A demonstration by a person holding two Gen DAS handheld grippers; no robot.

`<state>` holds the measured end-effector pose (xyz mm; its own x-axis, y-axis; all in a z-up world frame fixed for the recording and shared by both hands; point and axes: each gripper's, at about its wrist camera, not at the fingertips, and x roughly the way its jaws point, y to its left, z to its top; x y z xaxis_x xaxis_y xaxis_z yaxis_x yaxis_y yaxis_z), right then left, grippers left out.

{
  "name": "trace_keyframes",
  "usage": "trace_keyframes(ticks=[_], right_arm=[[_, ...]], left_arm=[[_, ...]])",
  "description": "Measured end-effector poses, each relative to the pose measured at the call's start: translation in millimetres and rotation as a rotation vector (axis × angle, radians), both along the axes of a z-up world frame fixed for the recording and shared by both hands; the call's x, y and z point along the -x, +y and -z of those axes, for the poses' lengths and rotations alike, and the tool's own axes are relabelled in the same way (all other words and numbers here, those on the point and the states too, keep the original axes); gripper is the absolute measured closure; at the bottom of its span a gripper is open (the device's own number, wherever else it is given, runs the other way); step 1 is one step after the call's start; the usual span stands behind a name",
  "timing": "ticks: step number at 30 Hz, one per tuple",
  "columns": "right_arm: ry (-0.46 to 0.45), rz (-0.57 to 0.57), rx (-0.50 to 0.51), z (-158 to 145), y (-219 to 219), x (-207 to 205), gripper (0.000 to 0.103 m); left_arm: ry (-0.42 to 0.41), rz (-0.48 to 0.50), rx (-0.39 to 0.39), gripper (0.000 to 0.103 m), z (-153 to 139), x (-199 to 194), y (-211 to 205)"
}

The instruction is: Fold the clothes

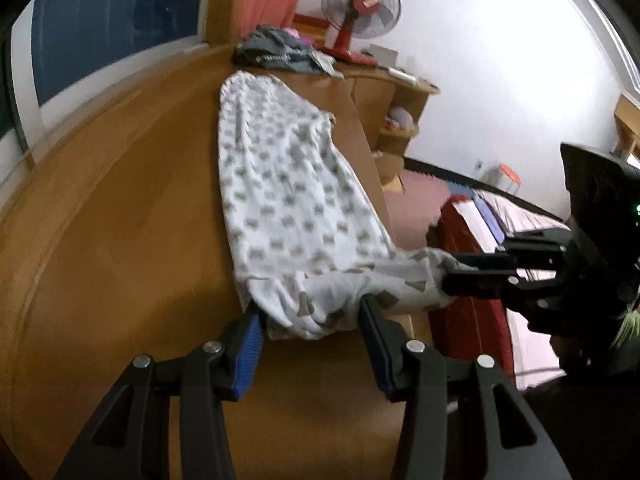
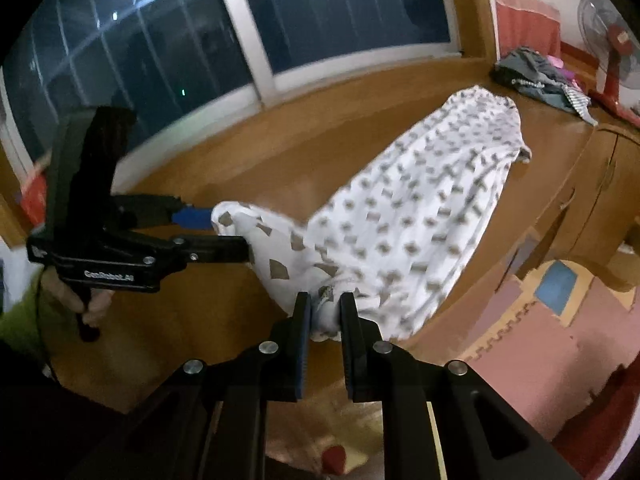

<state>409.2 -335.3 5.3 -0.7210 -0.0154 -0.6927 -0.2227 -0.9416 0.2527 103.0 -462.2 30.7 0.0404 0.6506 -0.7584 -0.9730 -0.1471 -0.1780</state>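
Note:
A white garment (image 1: 280, 184) (image 2: 420, 208) with a grey print lies lengthwise on the wooden tabletop (image 1: 120, 220) (image 2: 248, 160). Its near end is lifted and bunched. My left gripper (image 1: 311, 309) (image 2: 228, 232) is open, its blue-padded fingers (image 1: 248, 352) spread wide around the near hem. My right gripper (image 2: 325, 300) (image 1: 448, 274) is shut on a bunched corner of the same end, near the table's edge. The cloth stretches between the two grippers.
A pile of dark clothes (image 1: 280, 50) (image 2: 536, 76) and a red fan (image 1: 360, 8) (image 2: 612, 40) sit at the table's far end. A window (image 2: 160, 40) runs along one side. Pink foam floor mats (image 2: 560, 340) and a red bed (image 1: 472, 320) lie beyond the other edge.

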Motion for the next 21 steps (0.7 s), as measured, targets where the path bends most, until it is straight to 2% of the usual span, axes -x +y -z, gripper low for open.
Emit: trace_keyframes(ticks=[4,8,15,21], right_arm=[[0.050,0.008,0.014,-9,33,12,0.088],[0.036,0.031,0.035,5,67,30,0.088],[0.011,0.070,0.073,29,127,62,0.088],[-0.041,0.077,0.129,56,169,85,0.088]], left_arm=[[0.042,-0.011,-0.018,0.059,-13,4,33],[0.071,-0.016,-0.008,0.060,-12,13,74],[0.057,-0.060,0.066,0.059,18,38,137],[0.024,-0.138,0.170,0.059,55,58,159]])
